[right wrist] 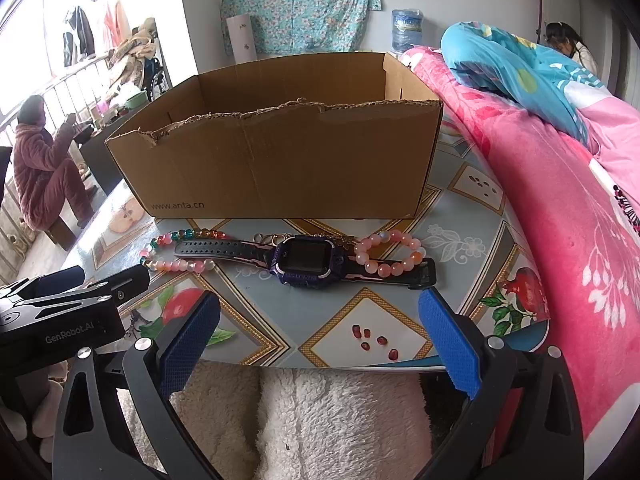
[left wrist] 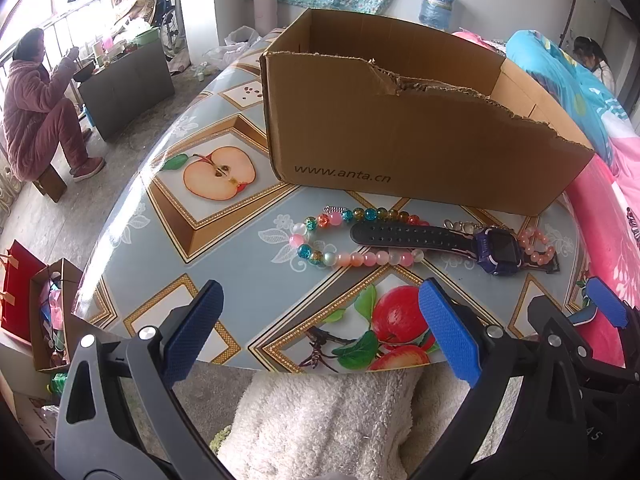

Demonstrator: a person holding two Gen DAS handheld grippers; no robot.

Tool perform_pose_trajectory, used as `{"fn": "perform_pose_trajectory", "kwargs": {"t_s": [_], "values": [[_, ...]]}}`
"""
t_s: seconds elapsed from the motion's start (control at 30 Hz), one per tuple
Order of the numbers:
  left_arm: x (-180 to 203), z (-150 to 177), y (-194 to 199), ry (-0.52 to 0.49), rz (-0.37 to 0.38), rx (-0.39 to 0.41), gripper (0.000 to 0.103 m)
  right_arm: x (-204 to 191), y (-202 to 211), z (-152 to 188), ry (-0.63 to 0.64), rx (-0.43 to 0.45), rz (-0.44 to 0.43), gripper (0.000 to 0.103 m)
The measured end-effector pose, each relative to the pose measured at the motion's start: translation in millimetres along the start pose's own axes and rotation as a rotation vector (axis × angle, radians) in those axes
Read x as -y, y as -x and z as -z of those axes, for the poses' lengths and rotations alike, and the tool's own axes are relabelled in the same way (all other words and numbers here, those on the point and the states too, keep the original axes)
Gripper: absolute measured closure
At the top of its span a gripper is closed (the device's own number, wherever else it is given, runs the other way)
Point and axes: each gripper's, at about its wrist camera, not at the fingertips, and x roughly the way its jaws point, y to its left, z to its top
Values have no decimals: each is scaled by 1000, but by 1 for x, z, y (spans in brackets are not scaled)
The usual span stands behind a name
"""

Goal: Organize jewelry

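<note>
Both sets of tongs, left (left wrist: 320, 334) and right (right wrist: 318, 340), hang wide apart and empty over the near edge of the bench (left wrist: 248, 248). In front of the cardboard box (right wrist: 288, 168) lie a watch (right wrist: 308, 260), a multicoloured bead string (left wrist: 332, 236) and a pink bead bracelet (right wrist: 390, 254), the latter resting across the watch strap. The beads look light, loose and apt to roll; I would pinch across the strand. The watch seems stiffer, best taken by its rubber strap.

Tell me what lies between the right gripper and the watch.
Only bare tablecloth lies between the open right gripper and the watch; the right wrist view shows this.
</note>
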Motion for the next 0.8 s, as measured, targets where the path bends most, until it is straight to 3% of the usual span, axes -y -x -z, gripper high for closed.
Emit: {"fn": "perform_pose_trajectory", "kwargs": {"t_s": [0.8], "values": [[-2,0,3,2,-2,4,9,1,2,-1,3,-3,-4,6]]}}
